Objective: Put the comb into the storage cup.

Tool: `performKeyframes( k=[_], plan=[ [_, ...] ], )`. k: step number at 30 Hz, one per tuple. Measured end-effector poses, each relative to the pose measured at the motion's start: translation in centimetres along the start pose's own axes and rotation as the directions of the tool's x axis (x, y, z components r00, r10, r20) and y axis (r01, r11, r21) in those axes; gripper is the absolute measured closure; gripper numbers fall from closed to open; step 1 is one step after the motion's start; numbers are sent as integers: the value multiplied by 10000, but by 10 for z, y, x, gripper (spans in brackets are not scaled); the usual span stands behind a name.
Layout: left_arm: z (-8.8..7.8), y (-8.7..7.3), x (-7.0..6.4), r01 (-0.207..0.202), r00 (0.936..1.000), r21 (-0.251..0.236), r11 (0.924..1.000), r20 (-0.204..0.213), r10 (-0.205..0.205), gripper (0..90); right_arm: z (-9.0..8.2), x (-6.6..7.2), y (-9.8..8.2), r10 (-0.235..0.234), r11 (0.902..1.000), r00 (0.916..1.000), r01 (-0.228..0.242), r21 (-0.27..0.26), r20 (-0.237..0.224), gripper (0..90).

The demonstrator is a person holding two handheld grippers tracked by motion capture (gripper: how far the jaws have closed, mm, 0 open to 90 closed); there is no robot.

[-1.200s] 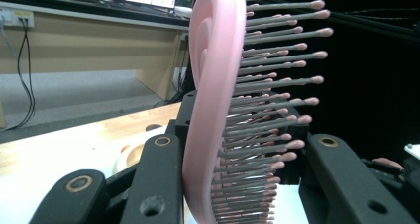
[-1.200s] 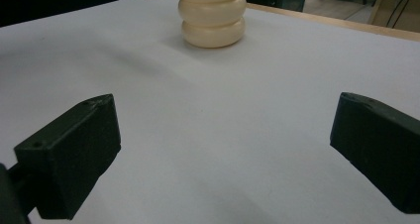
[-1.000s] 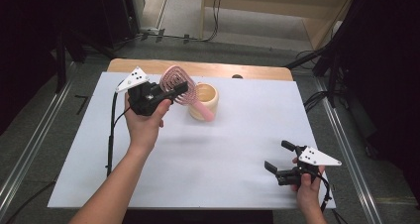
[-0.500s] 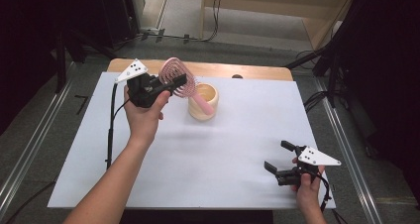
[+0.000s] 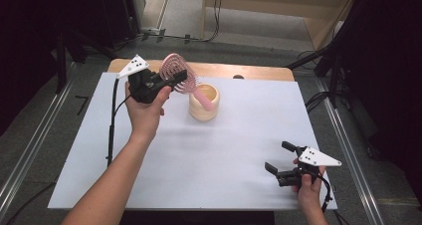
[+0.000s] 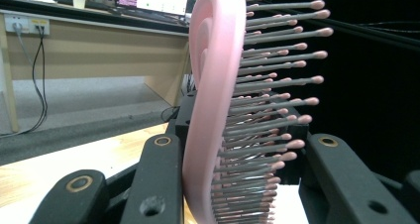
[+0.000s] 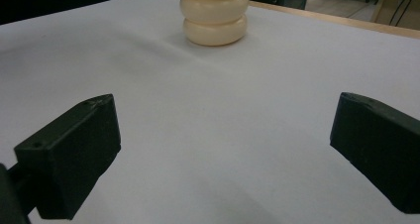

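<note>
Far left, high view: a black cable (image 5: 111, 130) trails down from the left gripper across the white table sheet (image 5: 219, 150). The left hand (image 5: 144, 113) holds the left gripper (image 5: 171, 80) raised above the back left part of the sheet, its grey three-cornered plate uppermost.

The left gripper's jaws are clamped on the head of a pink hairbrush (image 5: 175, 74). In the left gripper view the brush (image 6: 218, 110) stands on edge between the two black jaws: the pink back faces one jaw, the bristles (image 6: 277, 75) point toward the other (pads pressing on both sides, as far as the view shows). The brush is off the table, tilted, its head up and left.

Just right of that, the brush's handle slopes down into a cream ribbed cup (image 5: 204, 103), which stands upright on the sheet near the back middle. The handle's end rests inside the cup's rim; whether it touches the bottom cannot be told.

Beyond the sheet's far edge, a strip of bare wooden tabletop (image 5: 259, 71).

Near right corner: the right hand (image 5: 308, 190) rests low at the front edge of the sheet, holding the right gripper (image 5: 278, 158) well apart from cup and brush. Its jaws stand wide apart with nothing between them; in the right gripper view they frame bare sheet, with the cup (image 7: 214, 18) straight ahead in the distance.
</note>
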State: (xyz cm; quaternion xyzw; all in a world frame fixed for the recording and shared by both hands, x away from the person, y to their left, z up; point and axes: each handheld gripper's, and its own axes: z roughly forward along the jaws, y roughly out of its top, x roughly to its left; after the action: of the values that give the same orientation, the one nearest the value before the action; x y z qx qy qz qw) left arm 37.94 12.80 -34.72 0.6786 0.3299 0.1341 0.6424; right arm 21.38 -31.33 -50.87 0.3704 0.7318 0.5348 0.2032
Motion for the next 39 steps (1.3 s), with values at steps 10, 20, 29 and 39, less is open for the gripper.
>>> performKeyframes(
  k=[10, 20, 29, 39],
  plan=[
    [3, 3, 8, 56, 9998, -93, 9999, -213, -58, 653, 1, 0, 0, -31, 10000, 10000, 31, 57, 6, 0],
    [7, 5, 13, 102, 9992, -220, 9997, -387, -110, 653, 1, 1, 0, -55, 10000, 10000, 55, 71, -3, 0],
    [11, 6, 17, 129, 9982, -320, 9994, -582, -148, 652, 2, 1, 0, -69, 9999, 10000, 69, 125, -23, 0],
    [17, 3, 23, 130, 9957, -362, 9993, -911, -162, 652, 2, 1, 0, -100, 9998, 9999, 100, 158, -25, 0]
  ],
)
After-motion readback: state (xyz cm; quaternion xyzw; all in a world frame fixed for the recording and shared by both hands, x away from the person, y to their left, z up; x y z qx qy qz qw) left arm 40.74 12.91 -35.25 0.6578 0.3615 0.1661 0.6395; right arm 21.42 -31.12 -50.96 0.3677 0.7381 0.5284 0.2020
